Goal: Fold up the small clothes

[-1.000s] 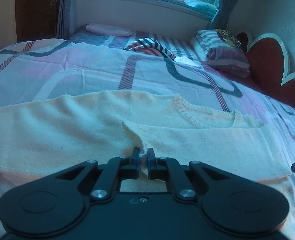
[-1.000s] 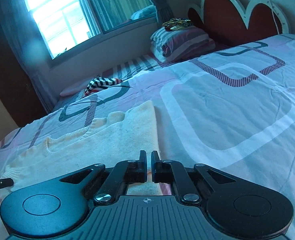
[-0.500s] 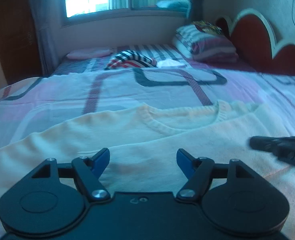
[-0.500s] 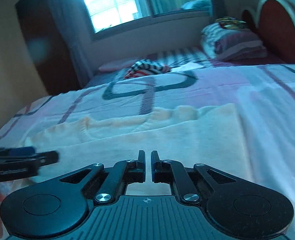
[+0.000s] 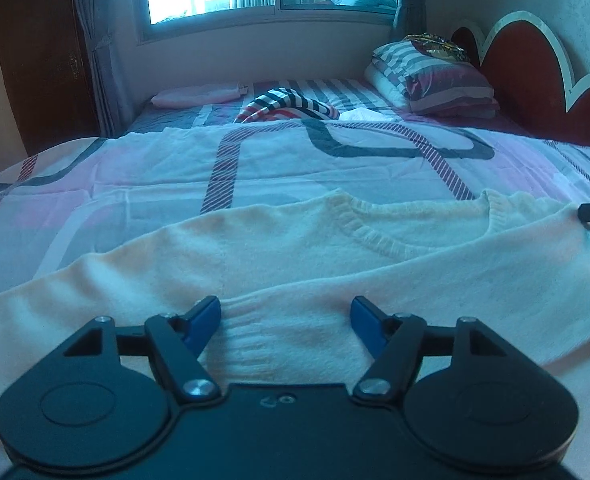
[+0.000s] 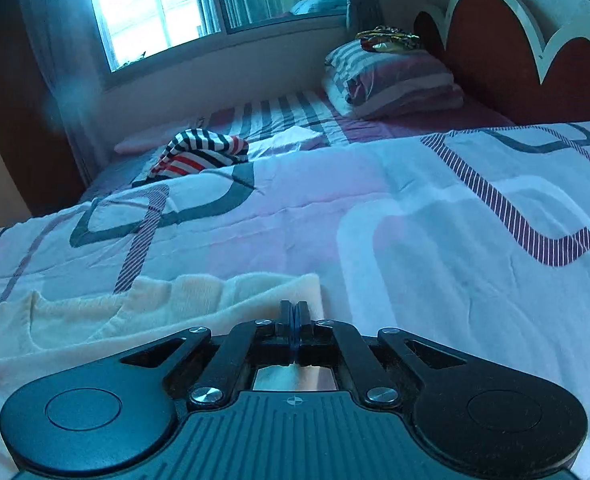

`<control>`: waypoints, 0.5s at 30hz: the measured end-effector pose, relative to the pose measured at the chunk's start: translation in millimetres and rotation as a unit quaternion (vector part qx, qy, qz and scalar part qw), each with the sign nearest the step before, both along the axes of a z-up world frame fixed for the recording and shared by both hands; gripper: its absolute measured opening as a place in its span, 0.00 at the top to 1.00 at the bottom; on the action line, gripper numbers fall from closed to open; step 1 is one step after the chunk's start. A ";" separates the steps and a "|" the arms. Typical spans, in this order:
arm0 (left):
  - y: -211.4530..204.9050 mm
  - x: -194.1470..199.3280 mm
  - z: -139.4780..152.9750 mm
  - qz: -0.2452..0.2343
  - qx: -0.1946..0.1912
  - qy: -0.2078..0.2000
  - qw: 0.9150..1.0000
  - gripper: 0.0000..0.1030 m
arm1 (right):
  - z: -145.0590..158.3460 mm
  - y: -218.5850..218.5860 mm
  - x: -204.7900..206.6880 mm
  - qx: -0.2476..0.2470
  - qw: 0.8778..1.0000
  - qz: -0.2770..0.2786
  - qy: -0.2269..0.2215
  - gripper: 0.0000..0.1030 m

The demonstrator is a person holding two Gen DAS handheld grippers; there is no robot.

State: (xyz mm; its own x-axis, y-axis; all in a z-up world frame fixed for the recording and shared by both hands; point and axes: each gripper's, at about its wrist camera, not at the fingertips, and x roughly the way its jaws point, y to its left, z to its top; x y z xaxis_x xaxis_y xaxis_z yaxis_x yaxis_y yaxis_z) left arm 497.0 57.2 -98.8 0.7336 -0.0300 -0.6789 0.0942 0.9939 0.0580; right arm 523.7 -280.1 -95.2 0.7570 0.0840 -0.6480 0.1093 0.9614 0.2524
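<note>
- Progress is judged to be early: a cream knitted sweater point(image 5: 295, 248) is spread flat on the patterned bedspread point(image 5: 295, 164), its ribbed neckline towards the far side, and one sleeve is seen laid across the chest, its ribbed cuff point(image 5: 255, 344) near the camera.
- No body fold is visible yet; the far-left sleeve point(image 5: 75, 292) is stretched out unfolded, so that sleeve and the body folds are judged to be left.
- The left gripper point(image 5: 286, 316) is held over the cuff with its blue-padded jaws standing wide apart; nothing is gripped, though the cuff lies between them.
- The right gripper point(image 6: 293, 316) is pressed fully together at the near right edge of the sweater point(image 6: 175, 304); whether cloth is pinched cannot be told, since the tips hide the contact.
- A striped garment point(image 5: 291, 106) and a pink folded item point(image 5: 195, 96) are seen at the far side, near stacked pillows point(image 5: 435, 80); whether they await folding cannot be told.
- No brand, label or legible writing is found in either view.
</note>
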 end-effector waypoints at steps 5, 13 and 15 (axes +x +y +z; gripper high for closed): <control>-2.5 3.4 -7.0 -0.005 0.006 0.007 1.000 0.29 | -7.7 -4.2 8.9 -0.009 0.999 0.018 0.030 1.00; -3.5 -22.1 -0.7 -0.004 0.020 0.006 1.000 0.30 | -4.6 9.0 -73.5 -0.012 0.998 0.050 0.036 1.00; 0.4 -25.4 -4.2 0.011 0.012 0.006 1.000 0.30 | -3.8 12.7 -84.5 -0.024 0.998 0.042 0.033 1.00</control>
State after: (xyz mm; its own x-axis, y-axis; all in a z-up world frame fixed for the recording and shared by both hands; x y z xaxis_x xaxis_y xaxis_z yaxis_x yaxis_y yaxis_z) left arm 471.6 57.6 -103.0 0.7264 0.0023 -0.6873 0.0730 0.9941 0.0805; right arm 439.2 -267.4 -99.1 0.7042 0.1127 -0.7010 0.0433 0.9787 0.2008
